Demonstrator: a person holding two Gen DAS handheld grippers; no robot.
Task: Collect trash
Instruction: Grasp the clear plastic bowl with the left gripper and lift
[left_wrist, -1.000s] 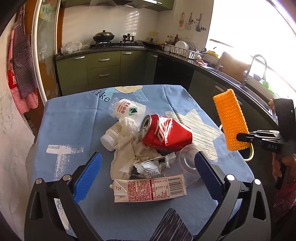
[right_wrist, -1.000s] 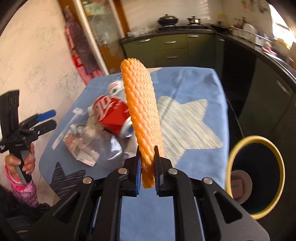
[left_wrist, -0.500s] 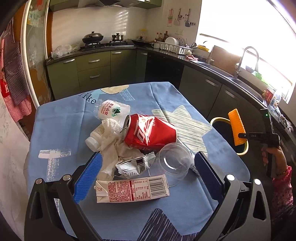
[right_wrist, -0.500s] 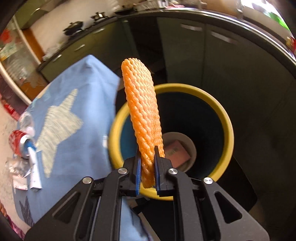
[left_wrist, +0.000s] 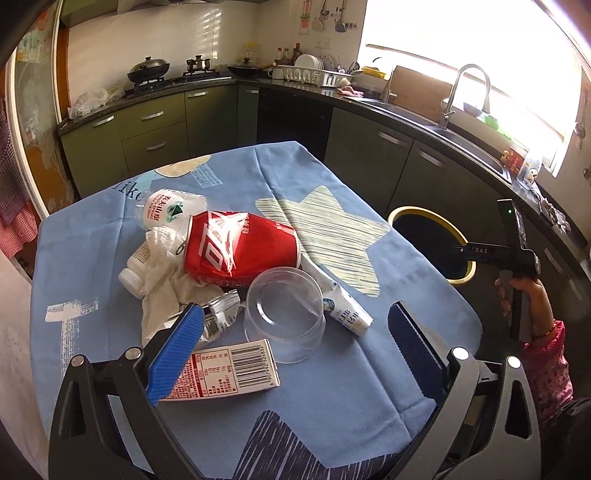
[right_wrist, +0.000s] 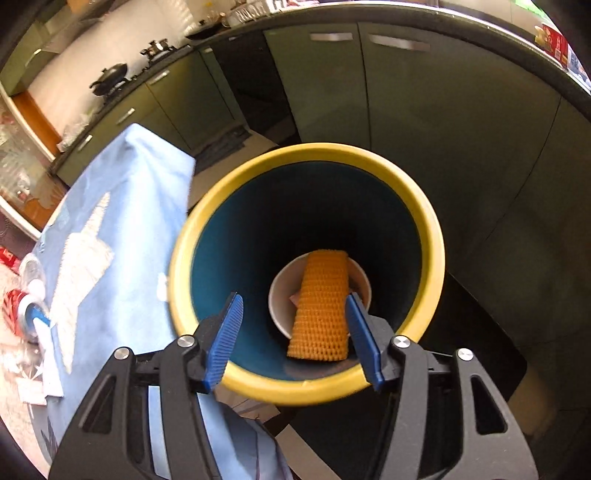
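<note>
My right gripper (right_wrist: 295, 332) is open just above the yellow-rimmed bin (right_wrist: 428, 221). The orange foam net (right_wrist: 321, 306) lies loose inside the bin, free of the pads. The bin also shows in the left wrist view (left_wrist: 406, 211) beside the table, with the right gripper (left_wrist: 465, 251) over it. My left gripper (left_wrist: 295, 343) is open and empty over the table's near side. Under it lie a milk carton (left_wrist: 225, 373), a clear plastic cup (left_wrist: 284, 310), a crushed red can (left_wrist: 240, 247), a white tissue (left_wrist: 162, 280), a foil wrapper (left_wrist: 218, 314), a tube (left_wrist: 343, 306) and bottles (left_wrist: 166, 210).
The table has a blue cloth (left_wrist: 332, 229) with a star print. Green kitchen cabinets (right_wrist: 424, 110) stand close behind the bin. A counter with sink and tap (left_wrist: 465, 92) runs along the right. A bowl and a small box lie at the bin's bottom (right_wrist: 284, 295).
My right gripper carried the orange foam net from over the table to the bin, opened, and the net dropped inside. My left gripper came slightly closer to the trash pile.
</note>
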